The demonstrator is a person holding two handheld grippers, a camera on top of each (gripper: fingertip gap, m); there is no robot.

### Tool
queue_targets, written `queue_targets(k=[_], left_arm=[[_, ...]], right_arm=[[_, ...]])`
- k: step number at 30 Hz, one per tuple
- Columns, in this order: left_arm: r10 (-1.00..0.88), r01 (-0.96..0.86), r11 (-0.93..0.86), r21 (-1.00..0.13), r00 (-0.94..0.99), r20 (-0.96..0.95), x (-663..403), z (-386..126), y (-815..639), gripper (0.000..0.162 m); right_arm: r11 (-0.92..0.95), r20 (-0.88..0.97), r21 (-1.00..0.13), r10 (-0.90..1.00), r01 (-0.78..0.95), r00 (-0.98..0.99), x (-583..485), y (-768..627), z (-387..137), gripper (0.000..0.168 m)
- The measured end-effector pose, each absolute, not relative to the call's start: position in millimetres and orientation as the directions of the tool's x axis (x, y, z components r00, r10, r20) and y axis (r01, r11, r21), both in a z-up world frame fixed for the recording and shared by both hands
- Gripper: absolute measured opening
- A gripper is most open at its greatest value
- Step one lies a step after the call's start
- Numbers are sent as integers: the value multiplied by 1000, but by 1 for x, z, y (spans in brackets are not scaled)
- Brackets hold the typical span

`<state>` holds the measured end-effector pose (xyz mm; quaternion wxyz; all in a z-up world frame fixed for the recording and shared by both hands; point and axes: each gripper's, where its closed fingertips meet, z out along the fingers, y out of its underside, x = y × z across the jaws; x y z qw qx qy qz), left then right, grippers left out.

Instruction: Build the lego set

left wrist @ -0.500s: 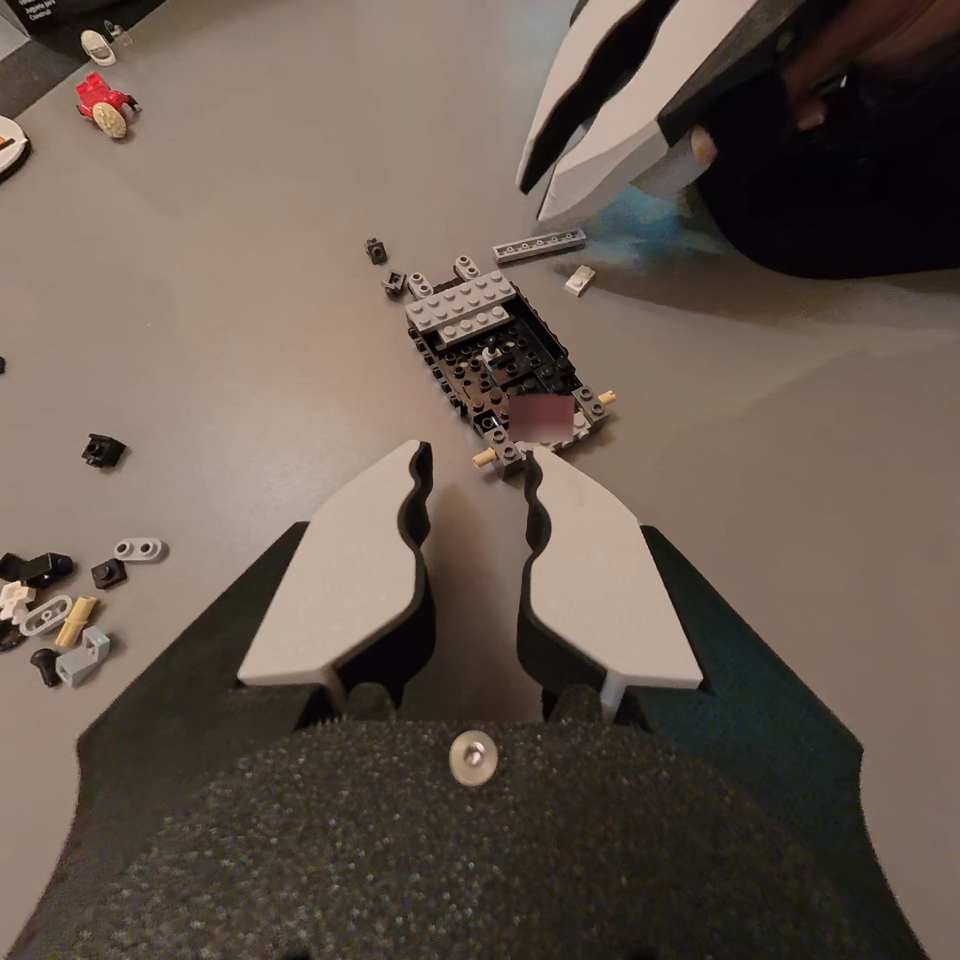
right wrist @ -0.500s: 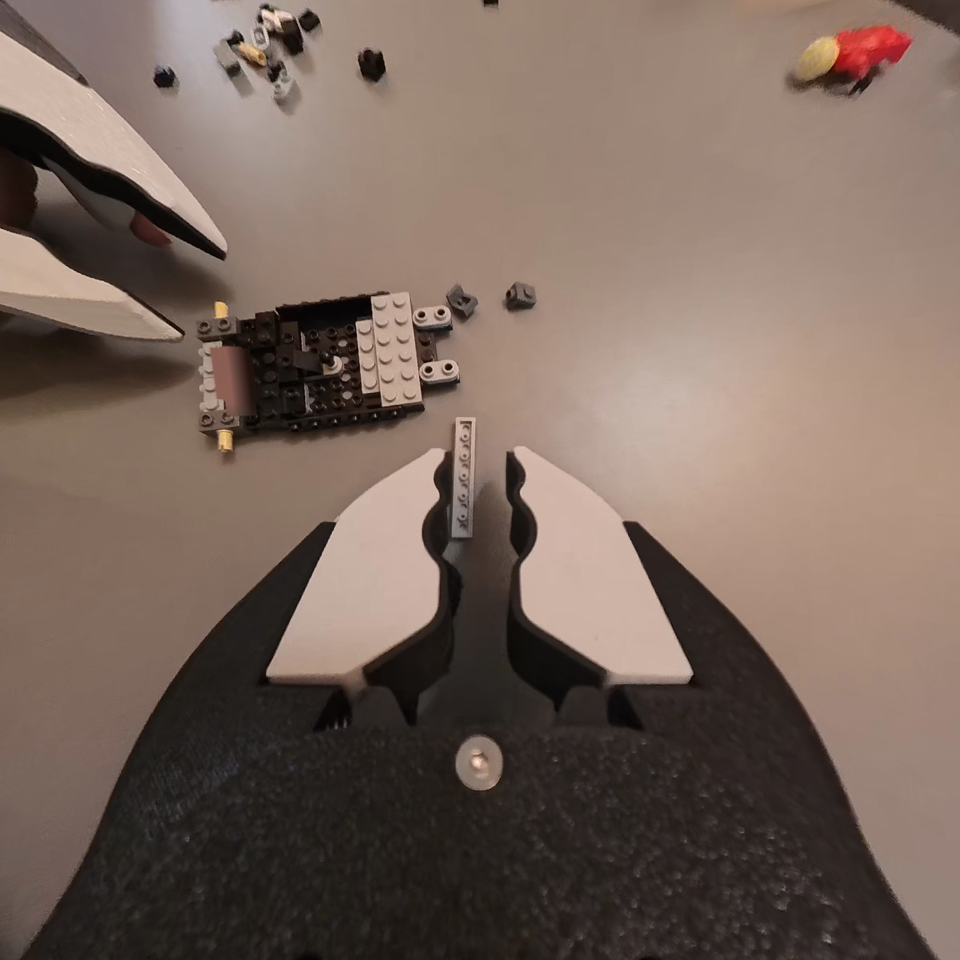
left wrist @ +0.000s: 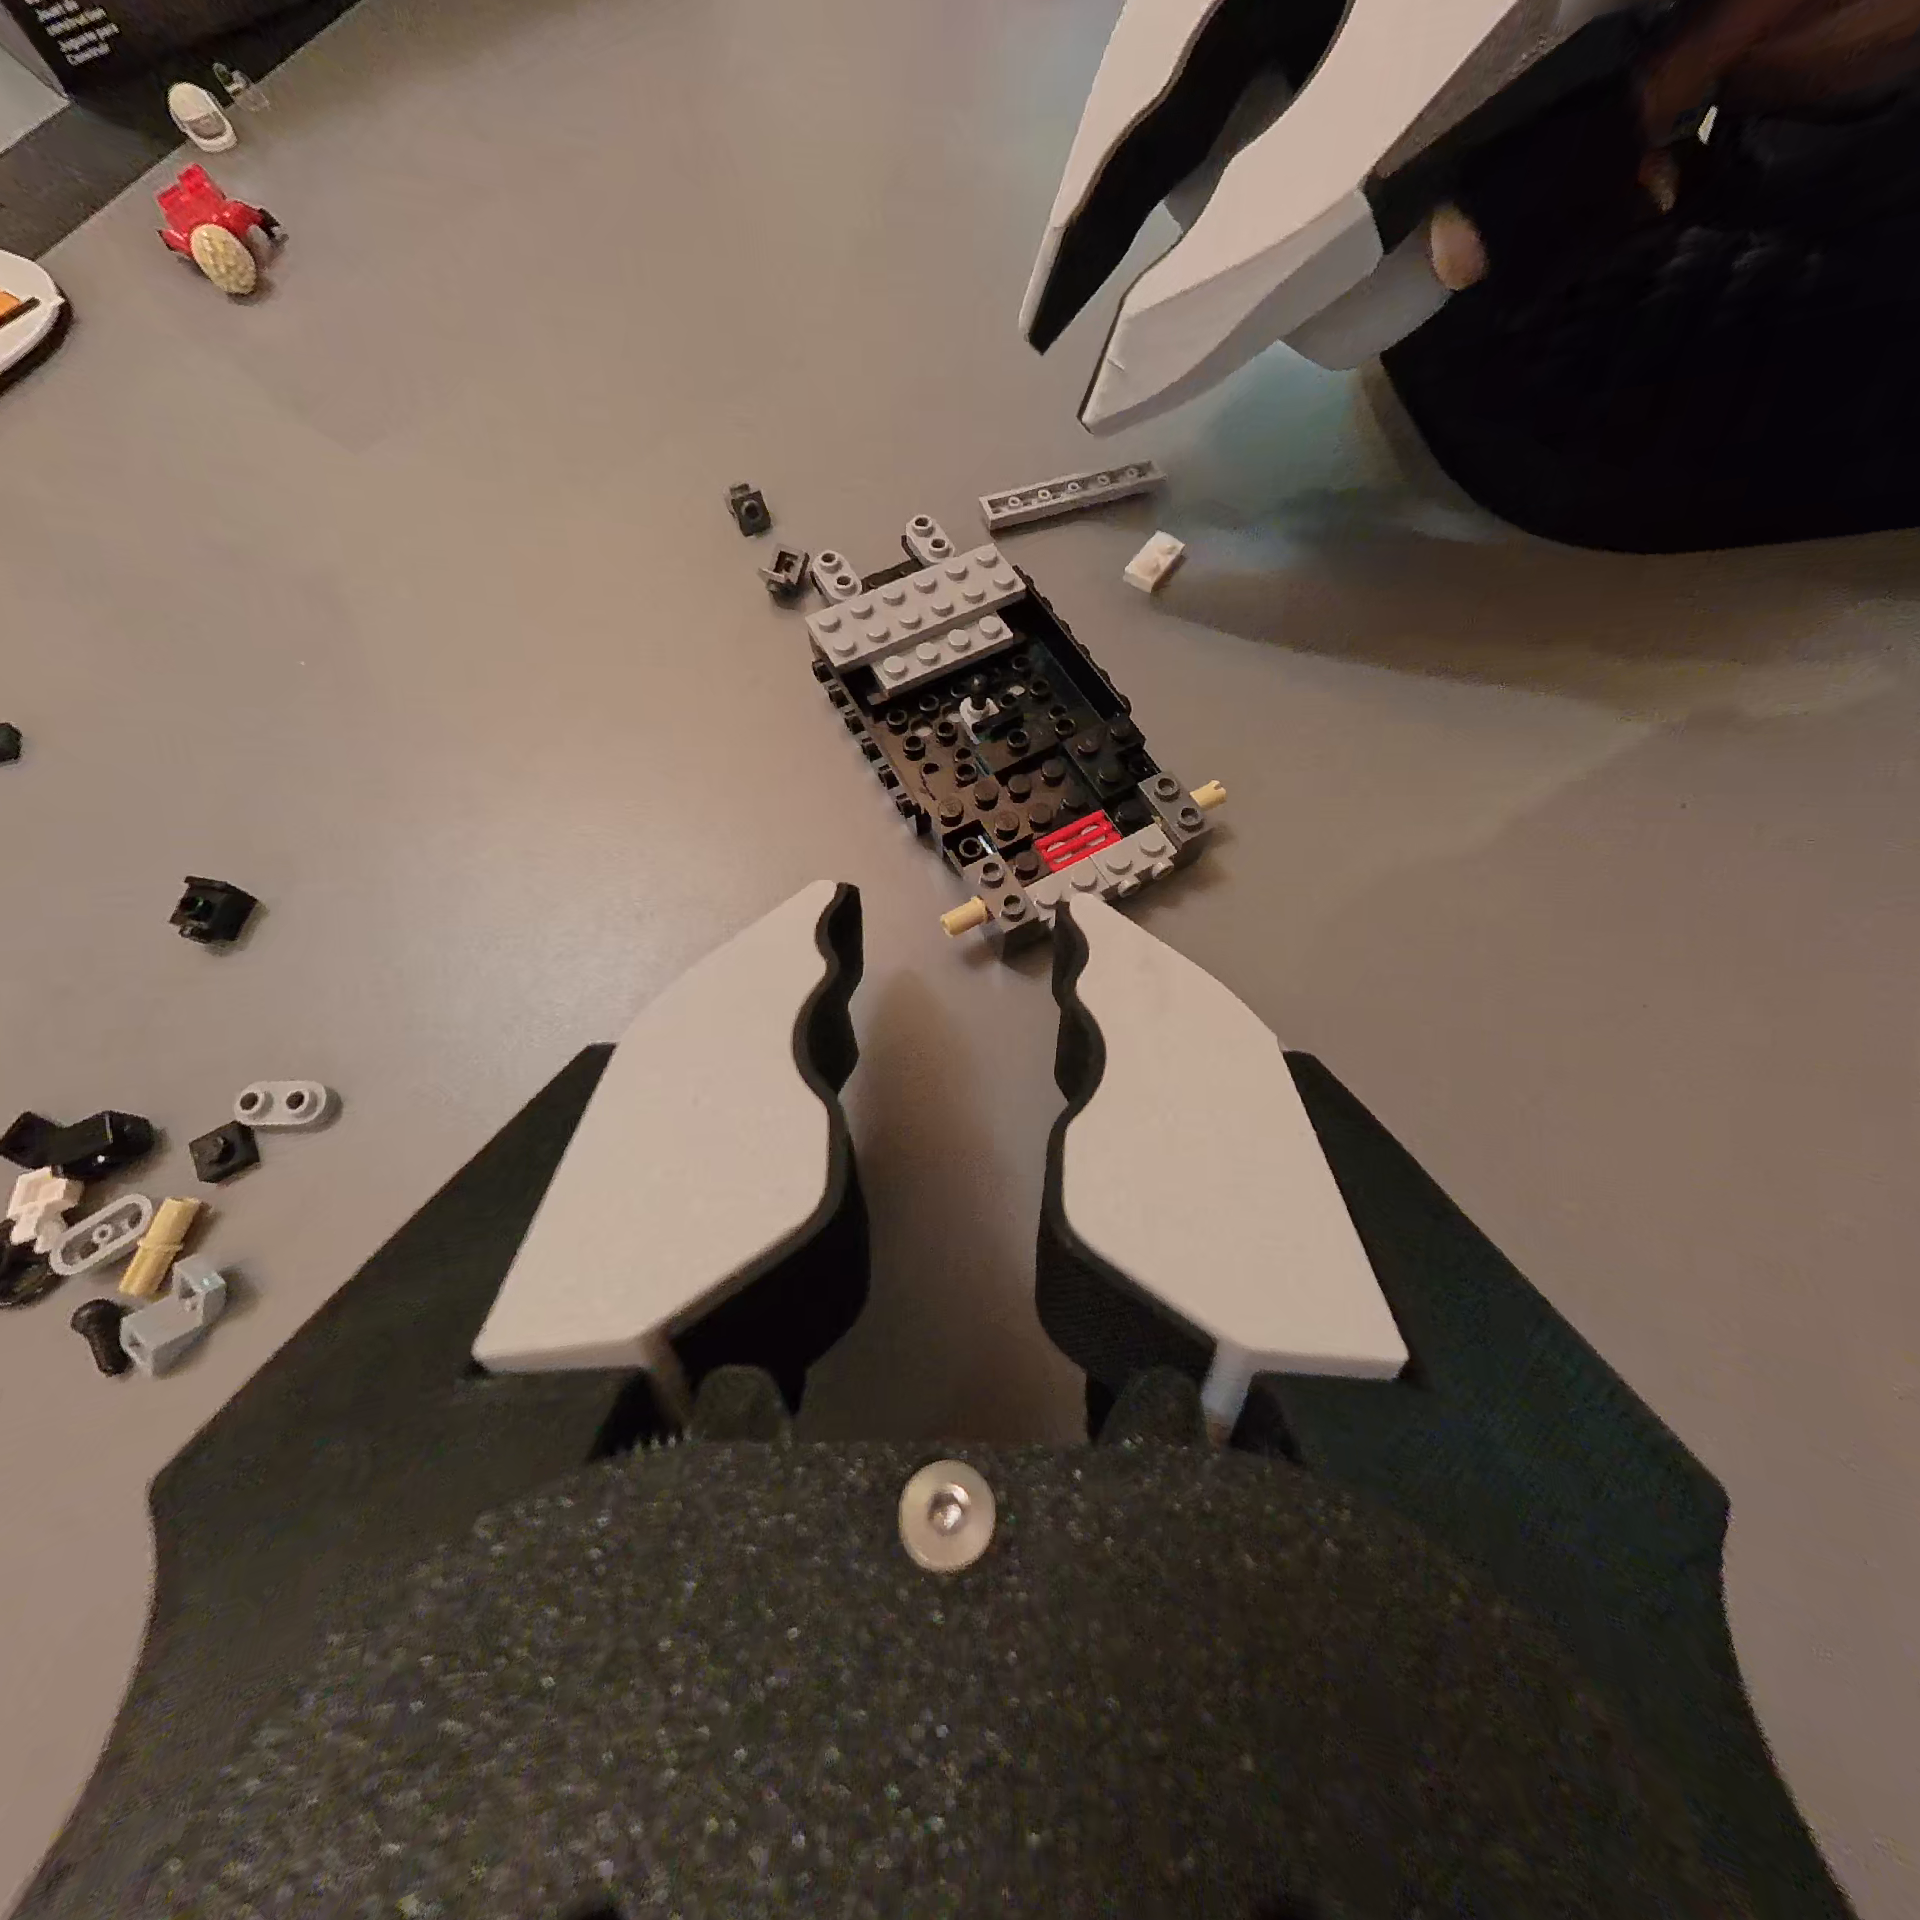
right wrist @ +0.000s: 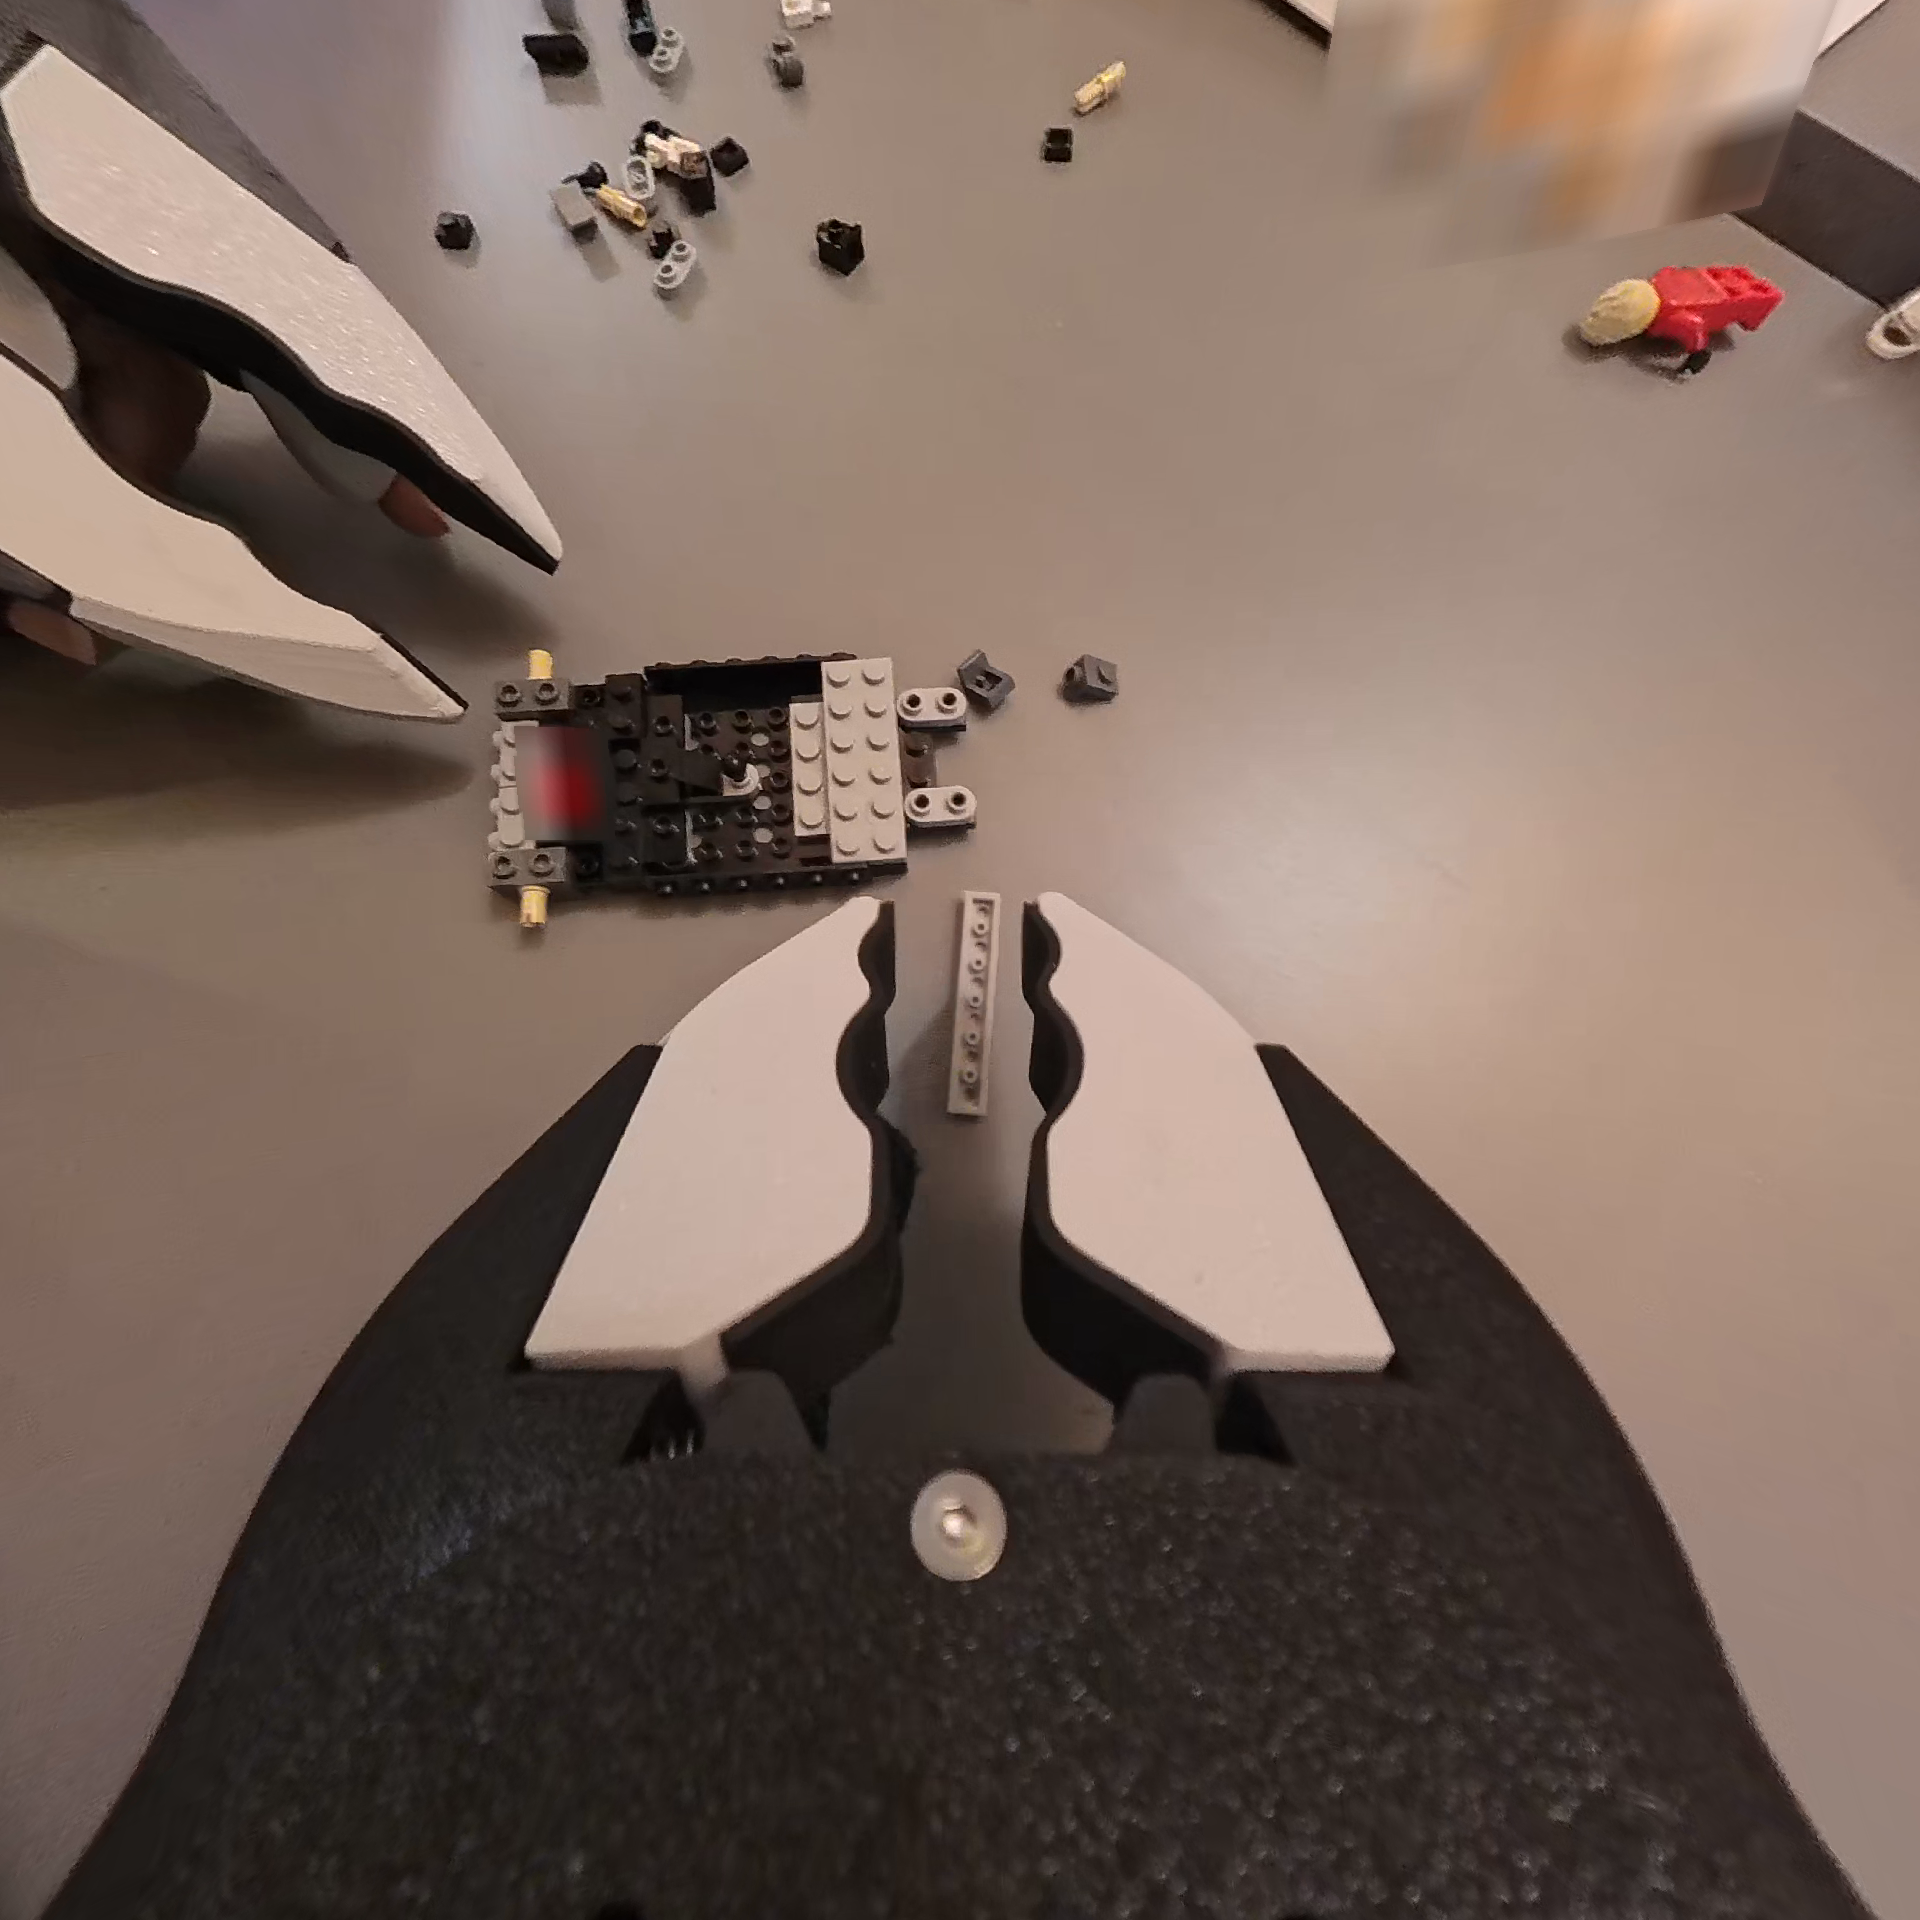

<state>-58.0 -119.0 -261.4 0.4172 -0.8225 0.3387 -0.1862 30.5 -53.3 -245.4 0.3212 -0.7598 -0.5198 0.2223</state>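
The black and grey lego chassis (left wrist: 997, 727) lies flat on the grey table, with tan axle pins at one end. It also shows in the right wrist view (right wrist: 707, 774). My left gripper (left wrist: 956, 914) is open and empty, its tips just short of the chassis's pin end. My right gripper (right wrist: 958, 914) is open. A long thin grey plate (right wrist: 974, 1003) lies on the table between its fingers and touches neither. In the left wrist view the right gripper (left wrist: 1081, 353) hovers above this plate (left wrist: 1070, 494). The left gripper (right wrist: 504, 634) shows at the left of the right wrist view.
Two small dark grey pieces (right wrist: 1039, 681) lie past the chassis's grey end. A small white piece (left wrist: 1153, 561) lies by the long plate. A cluster of loose small parts (left wrist: 114, 1226) sits at the left. A red piece with a tan wheel (left wrist: 213, 234) is far off. The tips of one gripper are about 12 cm away from the tips of the other.
The right wrist view has shifted and shows more of the far table. The long plate, earlier against one right finger, now lies in the middle of the gap. The left gripper has barely moved.
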Motion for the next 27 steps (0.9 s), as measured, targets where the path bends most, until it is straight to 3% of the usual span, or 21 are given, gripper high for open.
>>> queue_targets(k=[27], left_arm=[[-713,-410,-418,-811,701,13,-59,-261,-120,35]], right_arm=[[-112,-17,-696,990,710,139,-15,-103,-258,26]])
